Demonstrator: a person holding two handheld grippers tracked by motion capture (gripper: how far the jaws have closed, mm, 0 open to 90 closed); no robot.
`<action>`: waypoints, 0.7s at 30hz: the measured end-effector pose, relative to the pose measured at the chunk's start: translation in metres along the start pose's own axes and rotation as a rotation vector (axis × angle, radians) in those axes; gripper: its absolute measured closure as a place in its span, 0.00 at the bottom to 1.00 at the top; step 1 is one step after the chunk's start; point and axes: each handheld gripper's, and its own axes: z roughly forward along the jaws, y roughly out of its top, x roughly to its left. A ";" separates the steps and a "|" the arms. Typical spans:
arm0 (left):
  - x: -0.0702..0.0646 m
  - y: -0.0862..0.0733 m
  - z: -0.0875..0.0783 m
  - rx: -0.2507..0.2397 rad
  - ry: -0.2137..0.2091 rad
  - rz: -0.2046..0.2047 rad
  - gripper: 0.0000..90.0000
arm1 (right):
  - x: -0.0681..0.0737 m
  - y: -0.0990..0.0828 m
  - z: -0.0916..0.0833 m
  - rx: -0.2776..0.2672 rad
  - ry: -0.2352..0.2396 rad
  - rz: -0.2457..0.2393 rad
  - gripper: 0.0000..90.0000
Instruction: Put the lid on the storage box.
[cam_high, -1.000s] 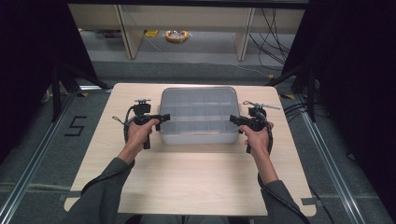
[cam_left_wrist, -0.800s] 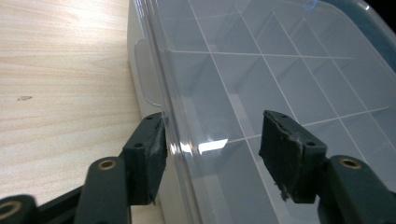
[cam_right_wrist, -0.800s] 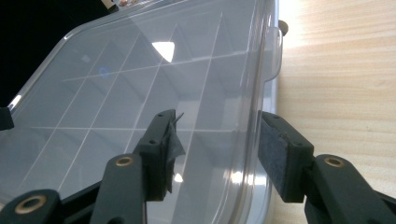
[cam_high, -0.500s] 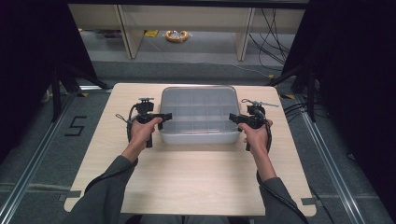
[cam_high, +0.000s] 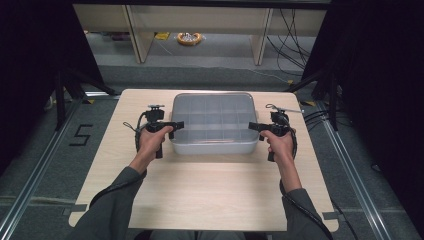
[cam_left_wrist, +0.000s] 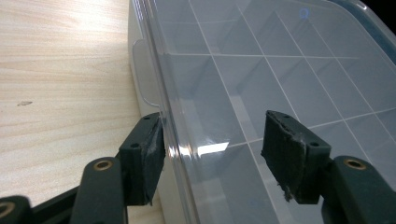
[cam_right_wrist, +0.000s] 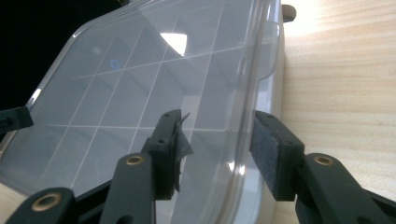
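We take the table (cam_high: 200, 200), pale wood, as the ground for everything; the clear plastic compartment box (cam_high: 212, 122) is our landmark, sitting on the table's far half, roughly centred, its long axis running left to right.

Left gripper (cam_high: 170, 125) sits at the box's left short edge, right gripper (cam_high: 256, 126) at its right short edge, each about level with the box's near half. Neither hand is nearer; they look symmetric.

Left gripper view: jaws parted and straddling the lid's rim (cam_left_wrist: 168, 126), one pad outside the wall below the side latch tab (cam_left_wrist: 142, 74), the other above the lid. The outer pad looks close to or touching the rim; we cannot tell which.

Right gripper view: same arrangement mirrored, jaws apart around the rim (cam_right_wrist: 245, 116), not clamped.

The box: transparent lid on, white grid dividers beneath, compartments appearing empty, glare patch on the lid.

Our judgement: closing both on the rims would take the box from both ends.
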 end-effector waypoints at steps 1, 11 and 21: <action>0.000 0.000 0.000 -0.003 0.004 0.007 0.45 | -0.002 0.001 -0.001 -0.007 -0.020 -0.006 0.62; 0.000 0.000 0.001 -0.004 0.006 0.001 0.44 | -0.005 0.003 -0.002 -0.007 -0.032 -0.060 0.61; 0.012 0.008 0.002 -0.057 -0.031 -0.104 0.40 | -0.012 0.010 0.007 -0.030 -0.047 0.055 0.57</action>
